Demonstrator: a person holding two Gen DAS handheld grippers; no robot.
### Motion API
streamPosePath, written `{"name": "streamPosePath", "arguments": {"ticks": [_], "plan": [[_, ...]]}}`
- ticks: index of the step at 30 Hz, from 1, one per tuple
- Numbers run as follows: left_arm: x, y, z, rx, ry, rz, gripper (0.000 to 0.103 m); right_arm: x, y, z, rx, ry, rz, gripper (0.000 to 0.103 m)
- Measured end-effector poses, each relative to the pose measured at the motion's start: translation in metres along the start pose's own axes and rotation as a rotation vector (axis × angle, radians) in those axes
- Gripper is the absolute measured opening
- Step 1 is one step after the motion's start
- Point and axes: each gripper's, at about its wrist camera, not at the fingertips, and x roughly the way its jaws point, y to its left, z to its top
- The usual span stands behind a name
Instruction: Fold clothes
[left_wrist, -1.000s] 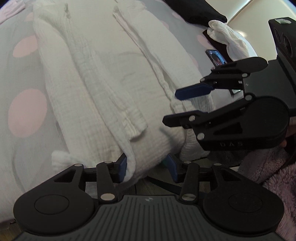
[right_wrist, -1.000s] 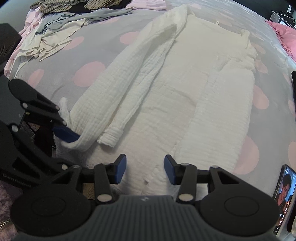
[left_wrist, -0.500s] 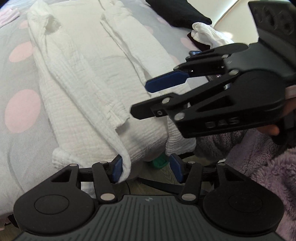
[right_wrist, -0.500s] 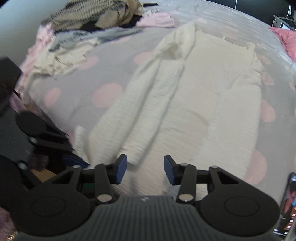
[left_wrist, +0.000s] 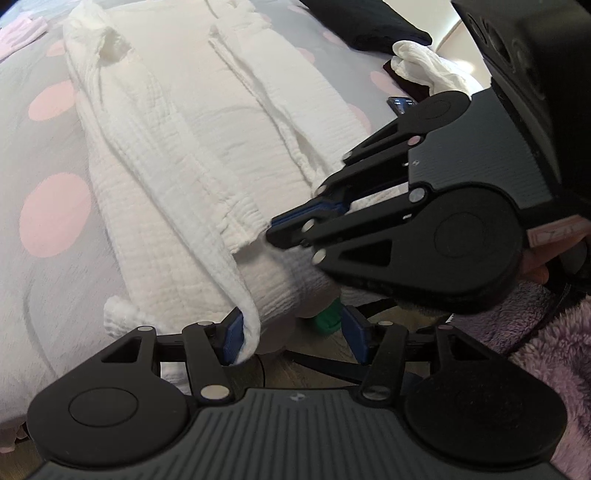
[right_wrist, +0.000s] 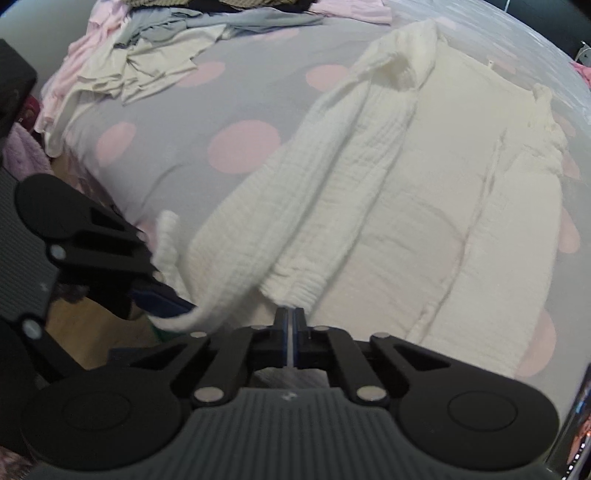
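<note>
Shirt (right_wrist: 388, 192) flat on the bed (right_wrist: 177, 155), clothes pile (right_wrist: 140, 62) behind, to its left.

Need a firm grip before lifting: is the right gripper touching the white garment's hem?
Touching. The right wrist view shows the right gripper shut with a thin white edge of the white garment pinched between its blue pads, below the sleeve cuff.

A white crinkle-textured garment (right_wrist: 388, 192) is lying on a grey bedsheet (right_wrist: 177, 147) dotted with large pink circles. Far left, cream, grey and pale pink clothes (right_wrist: 147, 55) are piling up. Both black grippers are showing blue pads (left_wrist: 232, 334).
</note>
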Motion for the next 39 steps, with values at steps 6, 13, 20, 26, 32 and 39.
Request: {"name": "streamPosePath", "arguments": {"ticks": [6, 13, 20, 26, 32, 39], "plan": [[0.004, -0.003, 0.001, 0.023, 0.004, 0.005, 0.053, -0.007, -0.022, -0.006, 0.111, -0.028, 0.025, 0.008], [0.007, -0.005, 0.001, 0.045, 0.011, 0.008, 0.053, -0.021, -0.028, -0.005, 0.178, -0.1, 0.14, 0.022], [0.008, -0.008, 0.004, 0.059, 0.002, 0.002, 0.053, -0.009, -0.01, 0.003, 0.131, -0.068, 0.21, 0.026], [0.0, -0.002, -0.001, 0.022, -0.008, -0.011, 0.053, -0.006, -0.017, 0.001, 0.156, -0.044, 0.137, 0.002], [-0.001, 0.005, -0.01, -0.015, 0.029, -0.026, 0.053, -0.001, -0.038, -0.009, 0.222, -0.002, 0.054, 0.0], [-0.008, 0.005, -0.012, 0.01, -0.009, -0.078, 0.053, -0.015, -0.035, -0.007, 0.268, -0.082, 0.223, 0.028]]}}
